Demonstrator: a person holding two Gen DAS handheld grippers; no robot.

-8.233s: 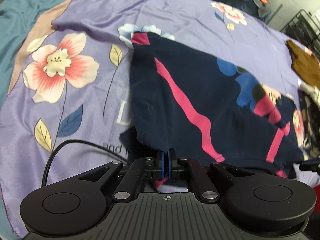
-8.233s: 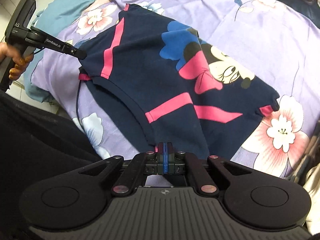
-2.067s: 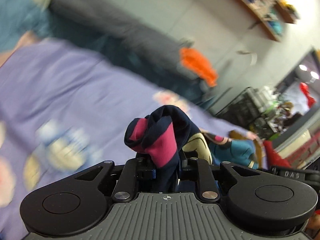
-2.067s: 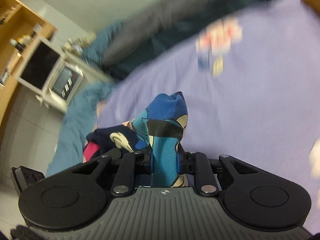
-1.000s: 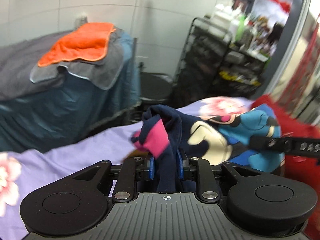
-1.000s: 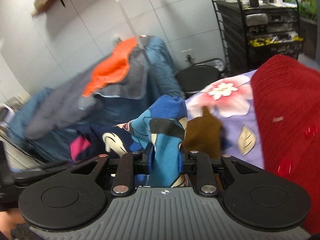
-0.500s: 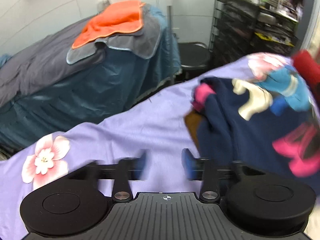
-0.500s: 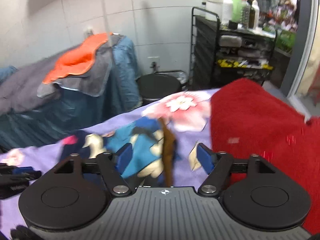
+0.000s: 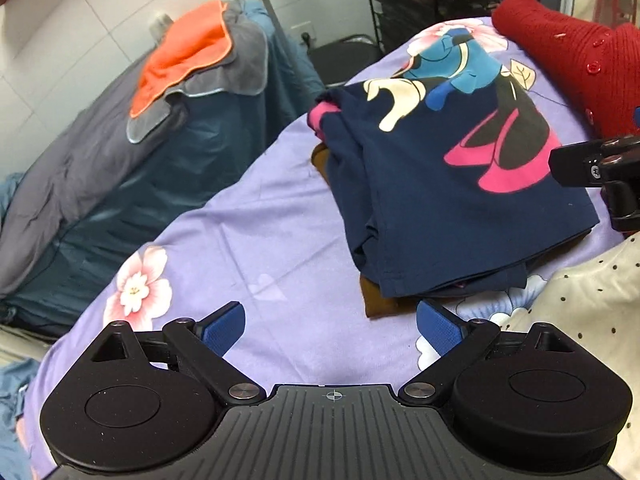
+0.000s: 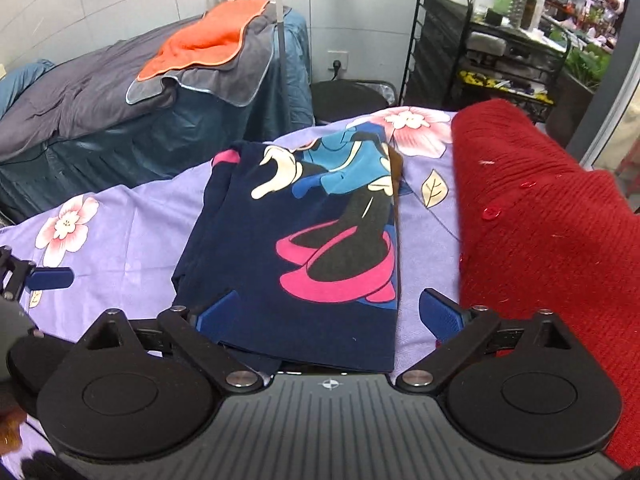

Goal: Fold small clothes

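both tools, left tool (image 9: 330, 322) and right tool (image 10: 330, 312), spread wide before the folded shirt (image 10: 304, 240).

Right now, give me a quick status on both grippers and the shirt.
Left hand-held gripper open, empty. Right hand-held gripper open, empty. Navy cartoon shirt folded, lying on a brown garment. Red cardigan close beside it.

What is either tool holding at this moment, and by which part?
Nothing is held. The left tool and right tool both stand open, and the folded navy shirt lies free on the purple floral sheet.
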